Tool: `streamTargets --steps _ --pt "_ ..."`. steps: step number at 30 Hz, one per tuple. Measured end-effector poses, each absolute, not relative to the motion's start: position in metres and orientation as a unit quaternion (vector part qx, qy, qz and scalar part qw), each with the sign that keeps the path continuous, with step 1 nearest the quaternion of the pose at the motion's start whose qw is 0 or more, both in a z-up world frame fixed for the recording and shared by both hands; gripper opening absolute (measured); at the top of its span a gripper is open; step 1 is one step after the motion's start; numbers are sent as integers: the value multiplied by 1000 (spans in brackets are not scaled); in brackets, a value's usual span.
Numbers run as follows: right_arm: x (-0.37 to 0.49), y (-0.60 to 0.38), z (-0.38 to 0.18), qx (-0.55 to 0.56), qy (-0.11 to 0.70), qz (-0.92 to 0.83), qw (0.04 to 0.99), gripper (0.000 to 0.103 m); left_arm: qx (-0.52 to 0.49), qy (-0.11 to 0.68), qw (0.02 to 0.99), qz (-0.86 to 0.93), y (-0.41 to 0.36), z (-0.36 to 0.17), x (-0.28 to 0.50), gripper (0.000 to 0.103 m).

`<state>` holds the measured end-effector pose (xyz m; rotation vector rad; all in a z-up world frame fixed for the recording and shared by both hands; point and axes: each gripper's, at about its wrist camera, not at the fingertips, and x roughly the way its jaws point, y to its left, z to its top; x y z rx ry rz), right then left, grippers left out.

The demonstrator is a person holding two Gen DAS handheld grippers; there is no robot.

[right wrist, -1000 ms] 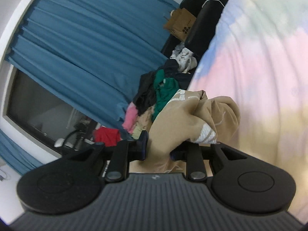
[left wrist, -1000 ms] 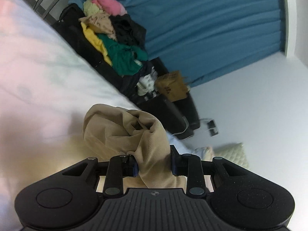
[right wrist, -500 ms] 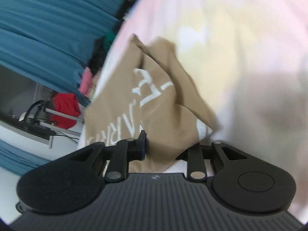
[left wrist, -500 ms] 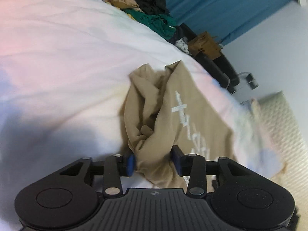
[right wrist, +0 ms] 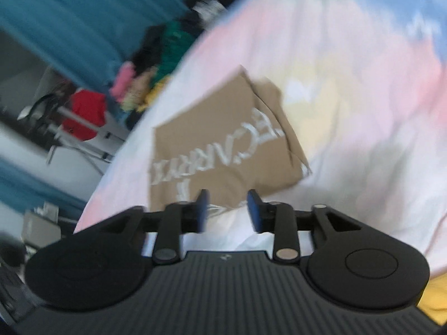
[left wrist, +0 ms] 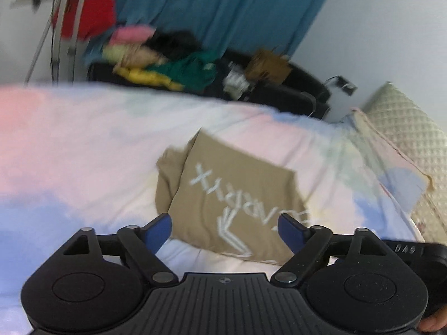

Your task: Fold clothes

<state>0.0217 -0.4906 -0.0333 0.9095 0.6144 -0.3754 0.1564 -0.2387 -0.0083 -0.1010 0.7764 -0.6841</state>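
Note:
A tan garment with white lettering (left wrist: 232,195) lies folded flat on the pastel bedspread (left wrist: 69,145). My left gripper (left wrist: 226,229) is open wide and empty, just in front of the garment's near edge. In the right wrist view the same tan garment (right wrist: 218,145) lies on the bedspread (right wrist: 349,83). My right gripper (right wrist: 227,209) is open with a narrower gap, empty, at the garment's near edge. Both views are motion-blurred.
A pile of coloured clothes (left wrist: 167,67) lies on a dark sofa beyond the bed, before a blue curtain (left wrist: 223,8). A quilted cream headboard or pillow (left wrist: 405,128) is at the right. Something yellow (right wrist: 433,296) shows at the right wrist view's lower right corner.
Both grippers let go of the tan garment and opened. The garment now lies flat on the bed. Both grippers have drawn back from it.

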Motion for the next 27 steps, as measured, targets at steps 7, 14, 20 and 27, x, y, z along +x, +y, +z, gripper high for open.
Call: streamTargets --steps 7,14,20,27 --pt "-37 -450 44 337 210 -166 902 103 -4 264 899 -349 -214 72 70 103" --pt "-94 -401 82 254 160 -157 941 103 18 184 917 -353 -174 111 -6 103" --pt "-125 -363 83 194 126 -155 960 103 38 137 932 -334 -137 112 -59 103" --pt "-143 -332 63 166 102 -164 967 103 40 121 940 -315 -108 96 -85 103"
